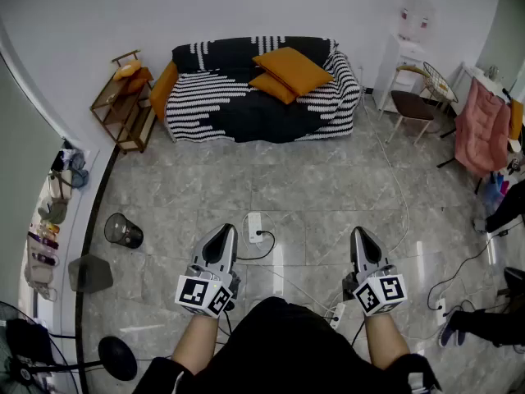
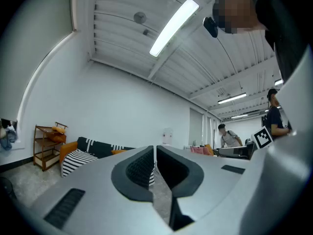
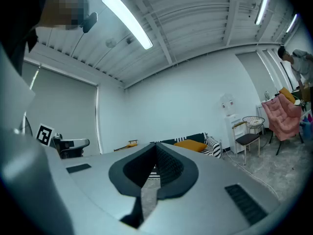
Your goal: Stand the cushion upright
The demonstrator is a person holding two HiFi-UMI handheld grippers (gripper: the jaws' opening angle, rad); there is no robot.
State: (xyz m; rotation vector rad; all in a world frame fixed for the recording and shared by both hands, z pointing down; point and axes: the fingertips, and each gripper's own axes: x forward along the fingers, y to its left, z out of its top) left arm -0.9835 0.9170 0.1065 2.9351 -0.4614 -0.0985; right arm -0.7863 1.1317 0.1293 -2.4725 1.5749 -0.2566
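Cushion (image 1: 293, 69), large and orange, lies flat and slightly tilted on the right half of a black-and-white striped sofa (image 1: 215, 97) against the far white wall, its lower edge resting over a second orange pillow (image 1: 269, 88) just in front of it; both grippers are held well apart from the sofa, across an open stretch of grey marble floor (image 1: 328, 187); the left gripper (image 1: 223, 231) points level toward the sofa, its jaws clenched together with nothing between them; the right gripper (image 1: 362, 234) is held alongside it, also level, its jaws likewise pressed shut and empty; in the right gripper view the sofa and its orange load show beyond the closed tips, while the left gripper view shows the sofa's striped left end off to the left of its tips; a wooden shelf (image 1: 123, 105) stands just beside the sofa's left end; a black wire wastebasket (image 1: 123, 231) sits on the floor to the left of the left gripper; a white power strip (image 1: 255, 226) with a black cable lies on the floor between the two grippers; a chair (image 1: 413, 103) stands to the right of the sofa, near a pink cloth (image 1: 481, 130) hanging at the right edge.
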